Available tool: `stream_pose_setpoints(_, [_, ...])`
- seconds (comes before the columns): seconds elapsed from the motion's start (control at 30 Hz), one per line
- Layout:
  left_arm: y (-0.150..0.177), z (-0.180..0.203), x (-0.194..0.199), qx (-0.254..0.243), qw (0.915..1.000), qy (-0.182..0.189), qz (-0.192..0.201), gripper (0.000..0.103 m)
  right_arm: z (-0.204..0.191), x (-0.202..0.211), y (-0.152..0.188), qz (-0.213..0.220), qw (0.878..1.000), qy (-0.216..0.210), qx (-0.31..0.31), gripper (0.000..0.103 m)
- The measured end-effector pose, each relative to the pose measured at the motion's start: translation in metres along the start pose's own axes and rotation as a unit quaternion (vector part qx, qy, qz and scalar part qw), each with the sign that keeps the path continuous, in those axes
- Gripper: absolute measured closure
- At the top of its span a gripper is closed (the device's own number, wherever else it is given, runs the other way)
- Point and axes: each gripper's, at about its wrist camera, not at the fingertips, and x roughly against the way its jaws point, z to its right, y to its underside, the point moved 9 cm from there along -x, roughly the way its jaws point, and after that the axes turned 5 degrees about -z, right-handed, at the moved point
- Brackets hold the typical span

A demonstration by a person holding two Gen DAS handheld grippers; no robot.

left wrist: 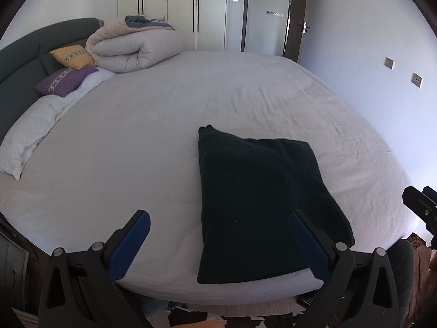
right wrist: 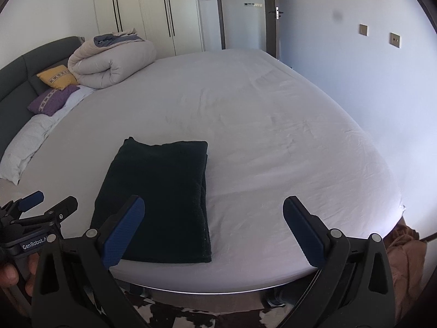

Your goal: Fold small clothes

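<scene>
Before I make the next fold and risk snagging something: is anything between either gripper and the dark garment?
Nothing visible. The dark garment lies alone on the bed sheet; left gripper and right gripper are open, empty, right before it.

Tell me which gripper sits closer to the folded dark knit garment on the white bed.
Left, narrowly. The left gripper frames the folded dark knit garment's near end; the right gripper hovers off its right edge. Both are open.
</scene>
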Motion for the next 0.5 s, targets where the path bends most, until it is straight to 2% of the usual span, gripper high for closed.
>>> stream_pose_setpoints(0.5, [0.014, -0.004, -0.02, 0.006, 0.9997, -0.005, -0.025, 0.0, 0.002, -0.007, 0.006, -0.023, 1.0, 0.007, 0.011, 0.0])
